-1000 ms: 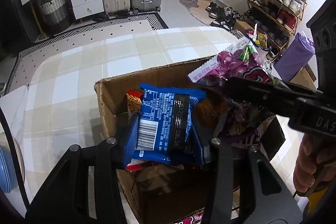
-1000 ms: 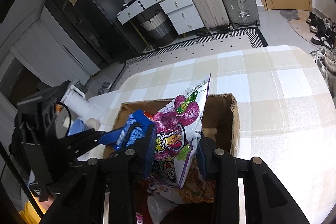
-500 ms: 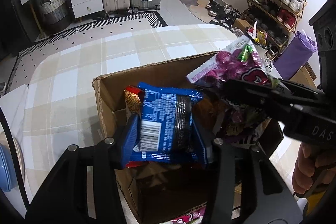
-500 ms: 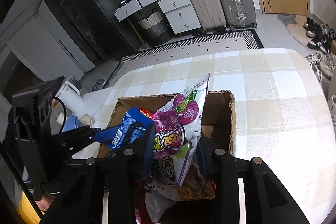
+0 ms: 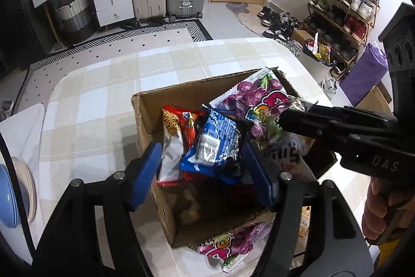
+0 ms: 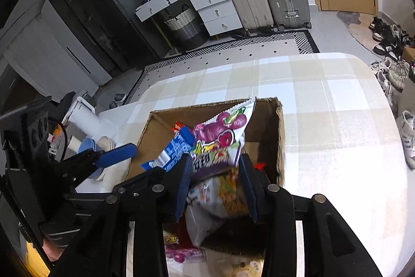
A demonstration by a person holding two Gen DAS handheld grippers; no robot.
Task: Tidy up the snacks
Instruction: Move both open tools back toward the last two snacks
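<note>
Now left tongs (image 5: pixel 205 173) open, blue packet (image 5: pixel 218 144) lying loose.

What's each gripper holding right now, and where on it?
Left gripper: nothing; jaws opening, blue packet loose between them in the box. Right gripper: purple candy bag, pinched across its lower half, jaws starting to open.

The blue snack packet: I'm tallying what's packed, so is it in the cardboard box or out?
In. The blue snack packet sits inside the cardboard box, leaning on the red packet.

Even indoor light is filling both views; fisheye bending is darkening the edges, and glare is glinting off shiny wrappers.
</note>
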